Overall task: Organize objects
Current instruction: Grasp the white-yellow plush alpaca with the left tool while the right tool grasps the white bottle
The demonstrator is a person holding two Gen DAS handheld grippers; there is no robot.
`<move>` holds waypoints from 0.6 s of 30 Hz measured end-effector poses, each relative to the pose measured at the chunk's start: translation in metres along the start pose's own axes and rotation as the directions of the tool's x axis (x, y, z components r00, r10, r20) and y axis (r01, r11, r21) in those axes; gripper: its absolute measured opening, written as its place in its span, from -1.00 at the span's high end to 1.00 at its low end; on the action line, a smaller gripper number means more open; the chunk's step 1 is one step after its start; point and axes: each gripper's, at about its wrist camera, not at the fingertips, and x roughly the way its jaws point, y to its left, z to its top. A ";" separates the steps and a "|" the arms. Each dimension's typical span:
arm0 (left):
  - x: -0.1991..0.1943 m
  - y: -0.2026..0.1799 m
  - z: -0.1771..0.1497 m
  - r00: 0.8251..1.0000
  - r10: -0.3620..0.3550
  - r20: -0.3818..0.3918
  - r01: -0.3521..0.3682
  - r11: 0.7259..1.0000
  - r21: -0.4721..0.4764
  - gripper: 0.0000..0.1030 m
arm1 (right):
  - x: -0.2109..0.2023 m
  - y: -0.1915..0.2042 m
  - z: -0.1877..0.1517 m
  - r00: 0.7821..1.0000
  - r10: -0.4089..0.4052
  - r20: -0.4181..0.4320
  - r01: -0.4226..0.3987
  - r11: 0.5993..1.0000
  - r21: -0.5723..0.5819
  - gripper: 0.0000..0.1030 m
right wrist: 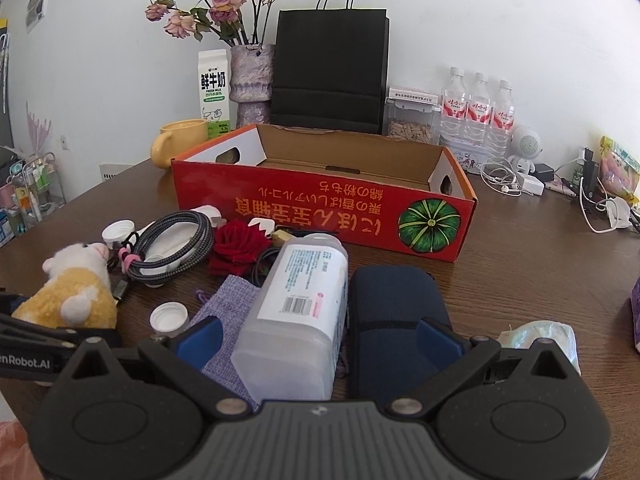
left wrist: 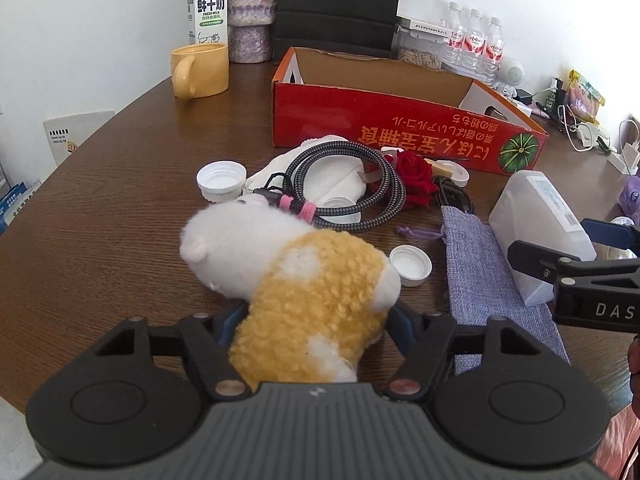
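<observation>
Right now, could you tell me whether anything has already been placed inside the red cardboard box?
No, the red cardboard box shows only its bare brown floor in the right wrist view.

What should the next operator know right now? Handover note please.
Left gripper: shut on the plush toy, low over the table.
Right gripper: open, jaws on either side of the clear bottle and the navy case, nothing gripped.
Red box: open at the back of the table; the inside that shows is empty.
Loose in front of the box: cable, rose, three white caps, e.g., grey pouch.
Done: nothing boxed yet.
Left: probably drop the toy in the box, then the rest.
</observation>
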 end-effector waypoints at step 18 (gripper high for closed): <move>-0.017 0.011 0.011 0.996 0.040 0.081 -0.039 0.999 -0.021 -0.27 | 0.015 0.008 0.004 0.999 -0.032 0.006 0.032 0.999 -0.027 -0.97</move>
